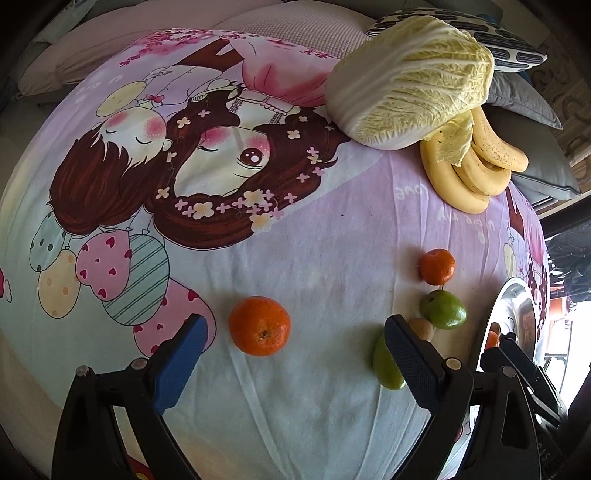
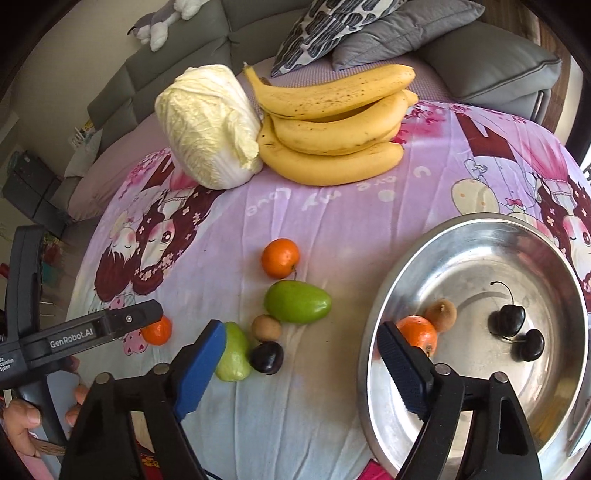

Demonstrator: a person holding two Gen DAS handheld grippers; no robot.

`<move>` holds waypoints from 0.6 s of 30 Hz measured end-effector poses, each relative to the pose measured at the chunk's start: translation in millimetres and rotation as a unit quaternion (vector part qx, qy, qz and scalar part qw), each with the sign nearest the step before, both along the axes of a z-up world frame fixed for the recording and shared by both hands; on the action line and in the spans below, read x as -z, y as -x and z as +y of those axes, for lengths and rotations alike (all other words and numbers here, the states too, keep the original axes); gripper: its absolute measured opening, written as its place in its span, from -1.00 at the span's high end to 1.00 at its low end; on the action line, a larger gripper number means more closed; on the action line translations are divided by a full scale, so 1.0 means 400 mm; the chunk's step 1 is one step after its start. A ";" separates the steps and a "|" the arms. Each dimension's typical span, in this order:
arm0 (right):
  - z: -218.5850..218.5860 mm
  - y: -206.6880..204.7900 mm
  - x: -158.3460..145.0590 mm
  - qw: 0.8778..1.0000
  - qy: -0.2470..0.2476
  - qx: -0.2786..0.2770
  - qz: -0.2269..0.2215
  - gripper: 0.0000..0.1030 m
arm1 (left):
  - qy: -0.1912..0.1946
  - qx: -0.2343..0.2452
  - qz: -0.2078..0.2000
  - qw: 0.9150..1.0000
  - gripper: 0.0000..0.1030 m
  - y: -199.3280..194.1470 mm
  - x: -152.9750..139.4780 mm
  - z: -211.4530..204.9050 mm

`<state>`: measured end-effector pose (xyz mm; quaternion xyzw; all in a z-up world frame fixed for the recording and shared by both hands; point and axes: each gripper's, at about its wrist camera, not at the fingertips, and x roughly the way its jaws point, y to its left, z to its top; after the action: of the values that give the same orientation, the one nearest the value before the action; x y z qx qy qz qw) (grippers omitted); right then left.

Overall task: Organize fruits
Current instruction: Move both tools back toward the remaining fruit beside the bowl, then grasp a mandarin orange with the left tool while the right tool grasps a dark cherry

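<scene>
So far the metal bowl (image 2: 476, 236) holds 4 small fruits, while 6 small fruits near the bananas (image 2: 332, 125) wait on the bed, both grippers' fingers wide and empty.

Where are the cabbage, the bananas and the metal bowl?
cabbage (image 2: 207, 125), right wrist view, middle of its leaves.
bananas (image 2: 332, 125), right wrist view, middle of the bunch.
metal bowl (image 2: 476, 258), right wrist view, bare inner wall.

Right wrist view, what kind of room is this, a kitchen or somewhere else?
Probably a living room at home, not a kitchen: a grey sofa with cushions and a plush toy stands behind a table under a cartoon-print cloth.
</scene>
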<state>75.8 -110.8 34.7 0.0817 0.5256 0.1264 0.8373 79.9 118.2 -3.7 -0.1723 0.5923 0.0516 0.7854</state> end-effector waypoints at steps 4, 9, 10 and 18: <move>0.047 0.003 0.013 1.000 0.010 -0.017 0.005 -0.28 | 0.004 -0.009 -0.001 1.000 -0.87 0.009 0.002 0.005; 0.077 -0.001 0.052 0.999 0.016 -0.026 0.028 0.10 | 0.013 -0.022 0.003 1.000 -0.91 0.012 0.016 0.013; 0.082 -0.002 0.058 0.999 0.017 -0.027 0.030 0.11 | 0.017 -0.025 0.004 1.000 -0.91 0.011 0.021 0.018; 0.082 -0.007 0.092 0.998 0.009 -0.022 0.052 0.23 | 0.035 -0.043 0.030 0.998 -0.91 0.012 0.053 0.042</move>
<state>78.7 -78.0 -1.9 0.0686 0.5713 0.1358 0.8065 74.9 135.1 -24.9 -0.2239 0.6089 0.0697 0.7578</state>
